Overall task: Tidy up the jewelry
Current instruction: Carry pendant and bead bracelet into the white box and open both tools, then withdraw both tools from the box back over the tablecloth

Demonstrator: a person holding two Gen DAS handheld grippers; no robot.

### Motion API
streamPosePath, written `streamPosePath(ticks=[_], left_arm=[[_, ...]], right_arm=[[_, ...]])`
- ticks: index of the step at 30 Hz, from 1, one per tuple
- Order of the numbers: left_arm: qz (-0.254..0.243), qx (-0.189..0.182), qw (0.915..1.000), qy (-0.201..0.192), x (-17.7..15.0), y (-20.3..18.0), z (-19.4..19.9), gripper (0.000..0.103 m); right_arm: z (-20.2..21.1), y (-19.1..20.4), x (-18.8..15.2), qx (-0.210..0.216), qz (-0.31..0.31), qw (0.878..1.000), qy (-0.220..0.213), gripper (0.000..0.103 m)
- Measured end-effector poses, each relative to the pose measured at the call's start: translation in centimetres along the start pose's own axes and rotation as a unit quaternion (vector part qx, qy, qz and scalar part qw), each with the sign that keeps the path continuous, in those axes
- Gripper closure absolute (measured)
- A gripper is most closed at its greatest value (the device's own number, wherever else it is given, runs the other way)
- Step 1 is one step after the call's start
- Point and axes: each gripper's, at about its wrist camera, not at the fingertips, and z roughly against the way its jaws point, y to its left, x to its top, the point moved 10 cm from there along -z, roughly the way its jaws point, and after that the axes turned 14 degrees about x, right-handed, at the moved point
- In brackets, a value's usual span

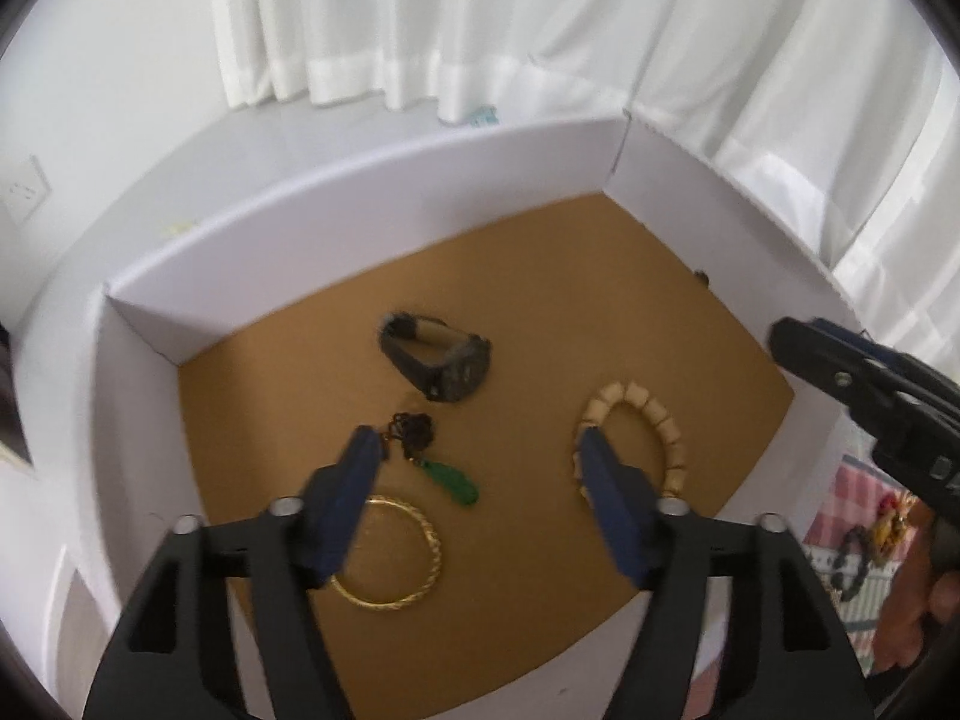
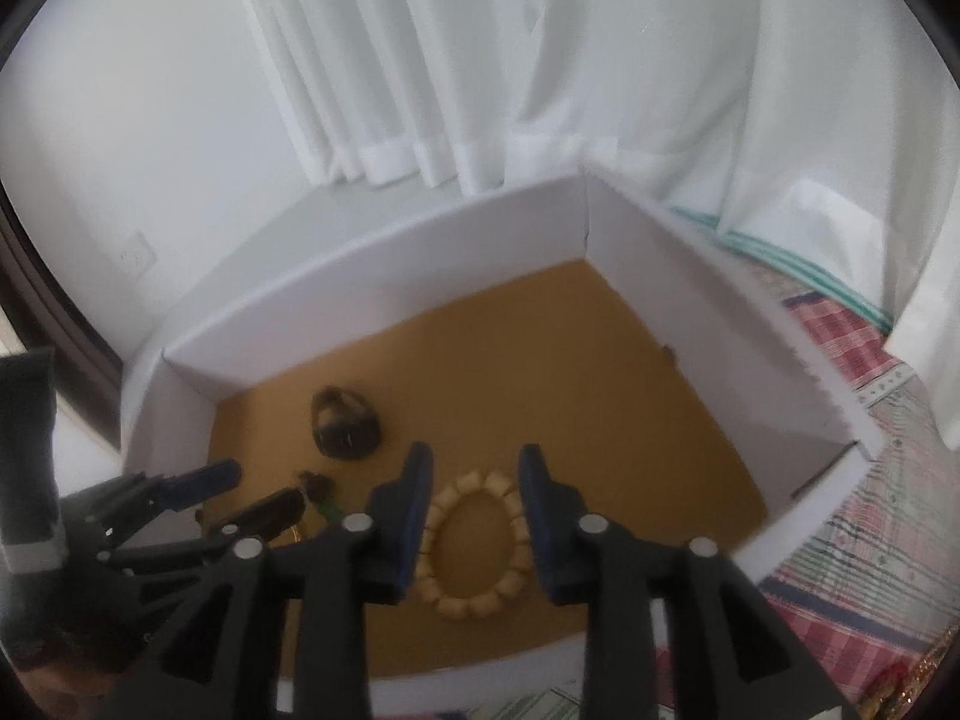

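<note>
Left gripper [image 1: 477, 444]: jaws spread wide and released, nothing between them, tilted downward over the inside of a white box [image 1: 372, 192] with a brown floor. Directly past the left jaw, a green pendant [image 1: 456, 480] on a dark knotted cord, lying flat. Below it, close to the gripper body, a gold bangle [image 1: 429, 552], partly hidden behind the left jaw. Farther in, near the box's middle, a dark watch [image 1: 441, 357] resting on its side. Past the right jaw, a cream bead bracelet [image 1: 651, 420], flat on the box floor.

Right gripper [image 2: 474, 468]: jaws also apart and released, angled down into the same box, poised above the bead bracelet [image 2: 474, 540], one jaw to each side of the loop; contact with the beads cannot be told. Left gripper just beside it at the left. Outside the box, a checked pink cloth [image 2: 840, 336] on the table; behind, white curtains [image 2: 456, 60].
</note>
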Motion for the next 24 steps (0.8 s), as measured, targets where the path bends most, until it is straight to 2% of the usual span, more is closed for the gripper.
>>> streamPosePath(ticks=[2,6,11,18,24], left_arm=[[0.004,0.003,0.9998,-0.019,0.1,0.4,1.2,0.021],[-0.002,0.005,0.9989,-0.047,-0.5,0.2,3.8,0.015],[-0.021,-0.012,0.9969,-0.075,-2.4,-1.2,7.4,0.009],[-0.057,-0.048,0.9929,-0.093,-5.7,-4.2,11.5,0.008],[-0.089,-0.074,0.9883,-0.099,-9.1,-7.2,14.0,0.007]], right_arm=[[1.7,0.1,0.2,-0.008,0.002,1.000,-0.019,0.044],[4.8,0.5,-0.9,-0.024,0.007,0.999,-0.028,0.043],[8.5,0.7,-3.7,-0.043,0.003,0.999,-0.033,0.039],[14.8,-0.3,-9.7,-0.108,0.001,0.993,-0.035,0.039],[19.6,-1.7,-15.0,-0.153,-0.026,0.987,-0.049,0.039]])
